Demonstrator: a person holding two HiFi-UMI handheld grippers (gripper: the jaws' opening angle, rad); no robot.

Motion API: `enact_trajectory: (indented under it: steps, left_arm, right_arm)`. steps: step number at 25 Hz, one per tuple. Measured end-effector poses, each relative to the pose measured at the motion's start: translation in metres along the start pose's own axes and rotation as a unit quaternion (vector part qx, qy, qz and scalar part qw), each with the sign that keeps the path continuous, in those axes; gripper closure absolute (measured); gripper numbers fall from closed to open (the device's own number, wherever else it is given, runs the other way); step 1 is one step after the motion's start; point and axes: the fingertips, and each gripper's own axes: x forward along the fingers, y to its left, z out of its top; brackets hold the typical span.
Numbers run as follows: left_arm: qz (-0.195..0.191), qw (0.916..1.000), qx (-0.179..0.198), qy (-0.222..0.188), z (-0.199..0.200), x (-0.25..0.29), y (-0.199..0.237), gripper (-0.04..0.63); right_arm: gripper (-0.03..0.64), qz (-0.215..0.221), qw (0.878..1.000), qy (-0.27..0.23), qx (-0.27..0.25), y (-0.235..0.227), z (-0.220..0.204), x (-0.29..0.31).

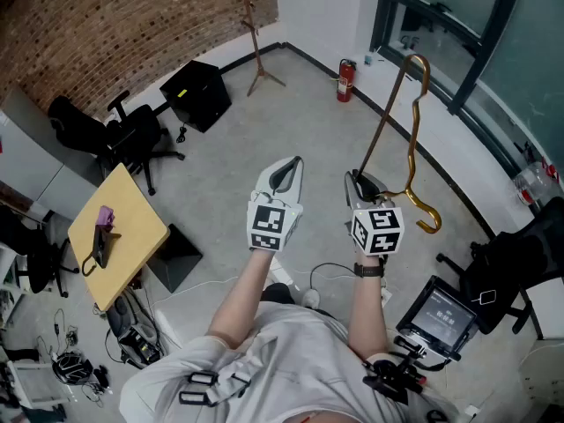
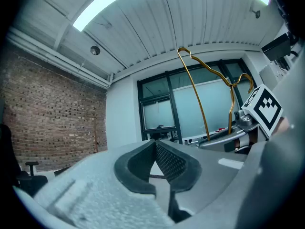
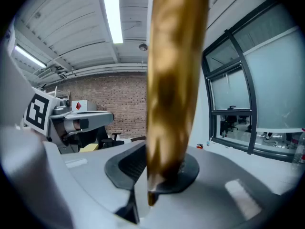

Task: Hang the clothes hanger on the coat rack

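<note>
**Grey tee, black wristband, white grippers**

The person wears a pale grey short-sleeved T-shirt (image 1: pixel 264 359) with black clips (image 1: pixel 207 386) on straps across its front. A black band (image 1: pixel 368 270) circles the right wrist. The left gripper (image 1: pixel 286 170) and the right gripper (image 1: pixel 359 183) have smooth white shells that taper to a point. Their dark grey pads (image 2: pixel 171 163) carry a fine diamond grid. Each gripper bears a cube (image 1: pixel 269 223) of black-and-white square markers at its rear.

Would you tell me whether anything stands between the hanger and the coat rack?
Nothing visible does. The right gripper holds the hanger, and only bare floor lies between it and the coat rack.
</note>
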Motion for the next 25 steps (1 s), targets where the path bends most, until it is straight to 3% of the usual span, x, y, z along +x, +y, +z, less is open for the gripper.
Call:
enact_trajectory:
  steps: [11, 16, 20, 25]
  left_arm:
    - [-0.009, 0.9993, -0.027, 0.022, -0.017, 0.037, 0.007, 0.595]
    - [-0.006, 0.9992, -0.038, 0.002, -0.026, 0.077, 0.04, 0.595]
    - [-0.006, 0.9989, -0.047, 0.003, -0.032, 0.124, 0.067, 0.595]
    - [0.002, 0.9972, -0.059, -0.046, -0.003, 0.164, 0.127, 0.595]
  right_arm:
    - [0.563, -0.028, 0.999, -0.032, -0.01, -0.031, 0.02, 0.026]
    - [0.563, -0.035, 0.998, -0.029, -0.034, -0.037, 0.034, 0.07]
    - [0.563, -0.035, 0.997, -0.05, -0.049, -0.057, 0.068, 0.121]
    - [0.563, -0.01, 0.995, -0.062, -0.076, -0.049, 0.107, 0.189]
